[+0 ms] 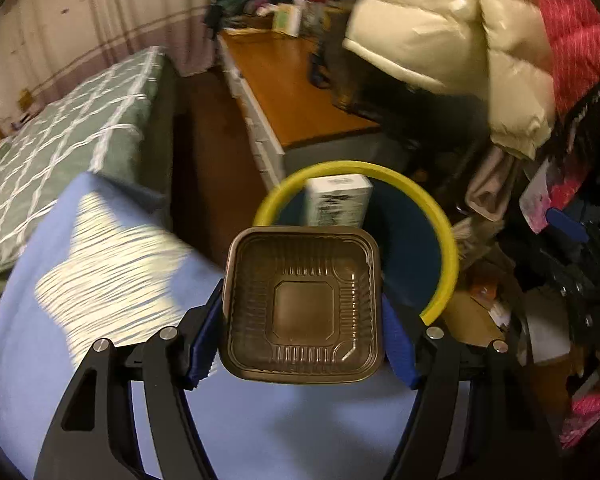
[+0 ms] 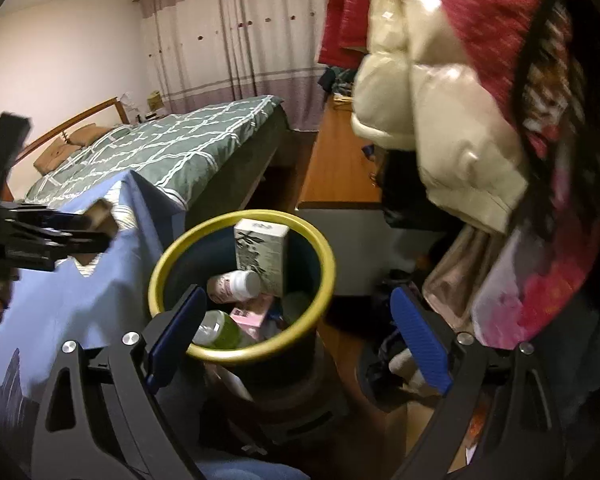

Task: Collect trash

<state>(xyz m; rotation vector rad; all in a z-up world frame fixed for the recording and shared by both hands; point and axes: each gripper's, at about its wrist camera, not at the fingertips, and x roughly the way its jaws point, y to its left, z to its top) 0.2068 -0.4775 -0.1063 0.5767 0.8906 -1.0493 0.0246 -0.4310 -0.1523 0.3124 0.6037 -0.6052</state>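
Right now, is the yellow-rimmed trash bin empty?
No, the yellow-rimmed trash bin already holds a white printed carton, a white bottle and a green bottle.

Your right gripper hangs with its blue pads spread wide apart and empty. Just ahead and below sits the yellow-rimmed bin, holding a white carton, a white bottle and a green bottle. Your left gripper is off to the left.

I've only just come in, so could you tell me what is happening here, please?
A person is collecting trash. The left claw grips a brown square plastic tray near the yellow-rimmed dark bin, which already holds a white printed carton and bottles. The right claw hangs open above the bin, empty.
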